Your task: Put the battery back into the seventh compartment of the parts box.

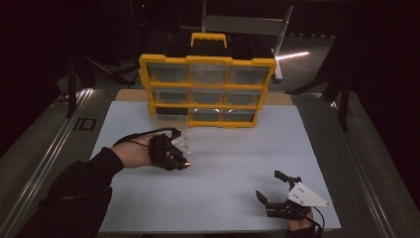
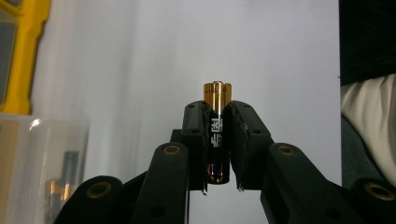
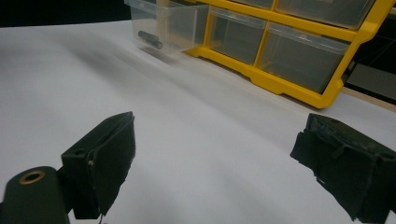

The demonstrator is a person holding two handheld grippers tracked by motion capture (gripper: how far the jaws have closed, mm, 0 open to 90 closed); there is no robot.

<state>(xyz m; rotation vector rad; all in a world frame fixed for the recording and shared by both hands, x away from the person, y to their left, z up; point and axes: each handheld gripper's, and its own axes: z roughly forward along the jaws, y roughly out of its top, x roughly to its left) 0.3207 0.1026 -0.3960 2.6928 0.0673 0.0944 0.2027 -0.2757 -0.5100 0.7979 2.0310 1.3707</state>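
Clamped in our left gripper [image 2: 218,140] is a battery [image 2: 217,133], black with a gold end and white lettering, and the left gripper view shows it standing lengthwise between the two pads with the gold tip poking out past them. From the high view we make out that same left gripper [image 1: 179,153] held above the white mat [image 1: 237,163] in front of the yellow organizer [image 1: 207,90], but the battery there is no more than a small gold glint at the jaw tips. Our right gripper [image 1: 277,191] rests near the front edge of the mat, well apart from the left, its jaws spread wide with nothing between them; the right gripper view confirms this, showing bare mat between the two pads [image 3: 107,163]. That view also gives us what the high view hides: the clear drawer [image 3: 168,25] pulled out of the organizer's lower corner holds a second battery [image 3: 150,39] lying on its side. In the left gripper view a clear drawer wall [image 2: 42,163] sits close at the edge, with a dark, gold-tipped shape behind it that we cannot identify for sure. Other drawers look closed; their contents are too dim to tell.
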